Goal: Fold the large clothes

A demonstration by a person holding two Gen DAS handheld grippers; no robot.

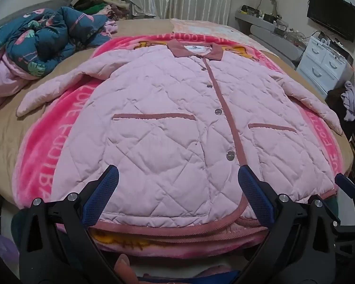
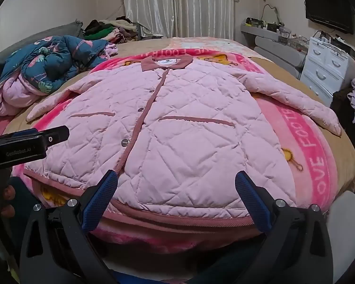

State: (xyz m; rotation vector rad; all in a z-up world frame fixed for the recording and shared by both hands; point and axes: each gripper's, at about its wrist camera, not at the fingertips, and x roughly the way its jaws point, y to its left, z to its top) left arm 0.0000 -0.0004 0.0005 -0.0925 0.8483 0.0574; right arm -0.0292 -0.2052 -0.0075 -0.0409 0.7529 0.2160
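Nearest the left wrist camera, the left gripper [image 1: 177,177] hangs with its blue-padded fingers [image 1: 101,196] spread wide, nothing between them, over the hem at 6 o'clock. The right gripper [image 2: 176,177] is likewise spread wide and empty above the hem. In the right wrist view the left gripper's black body shows at 9 o'clock, printed "GenRobot.AI" in small grey letters.

The pink quilted jacket [image 1: 168,118] lies flat, front up and snapped shut, hem toward the cameras, collar [image 1: 194,48] at 12 o'clock, both sleeves spread out to 9 and 3 o'clock. A white neck label [image 2: 164,62] sits inside the collar; its print is too small to read. Dusty-rose trim edges the placket, hem and both pockets.

Under the jacket is a bright pink blanket [image 2: 317,146] with a border reading "LOVE FOOTBA…", cut off by the jacket.

Farther, at 10 o'clock, a bunched navy floral quilt [image 1: 47,37] rests on the bed [image 1: 2,137]. At 2 o'clock stand white drawers [image 2: 326,66] and a dark screen [image 2: 329,9]; pale curtains [image 2: 177,4] hang at 12 o'clock.
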